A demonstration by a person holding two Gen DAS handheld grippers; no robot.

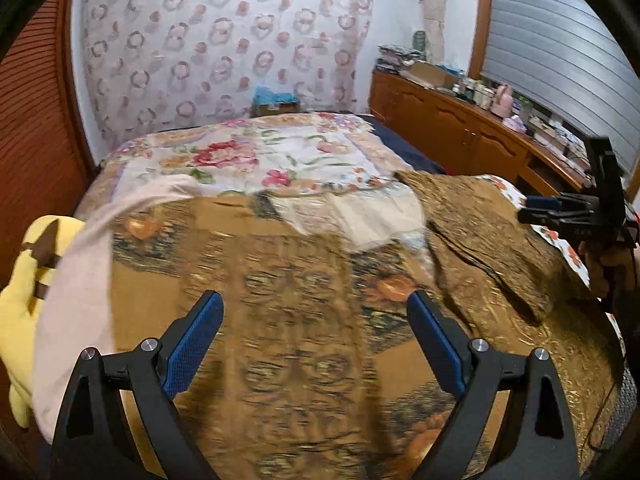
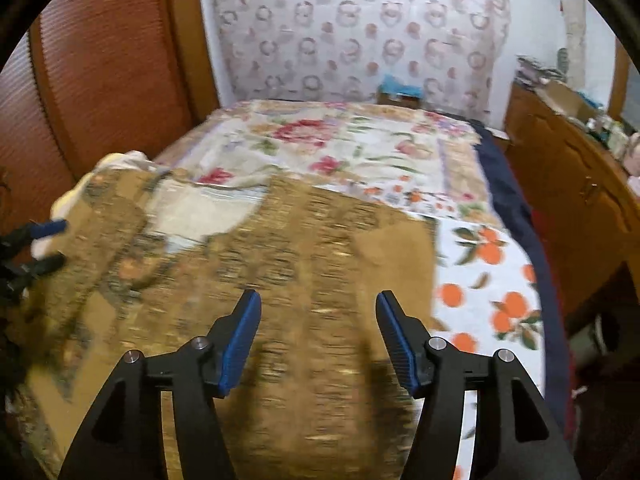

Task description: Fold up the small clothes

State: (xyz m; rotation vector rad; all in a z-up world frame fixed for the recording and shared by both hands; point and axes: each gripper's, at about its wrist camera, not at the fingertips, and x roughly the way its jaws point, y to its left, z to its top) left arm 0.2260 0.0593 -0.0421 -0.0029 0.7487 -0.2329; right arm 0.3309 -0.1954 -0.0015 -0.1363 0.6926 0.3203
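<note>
The left gripper (image 1: 316, 320) hangs with fingers spread wide above the brown patterned garment (image 1: 304, 320), which lies spread on the bed (image 2: 480, 280). The right gripper (image 2: 318, 320) hovers over the same cloth, fingers apart, holding nothing. Floral sheets (image 1: 256, 156) cover the bed; a patterned curtain (image 1: 224, 40) hangs behind, a wooden cabinet (image 1: 452, 128) stands alongside.
</note>
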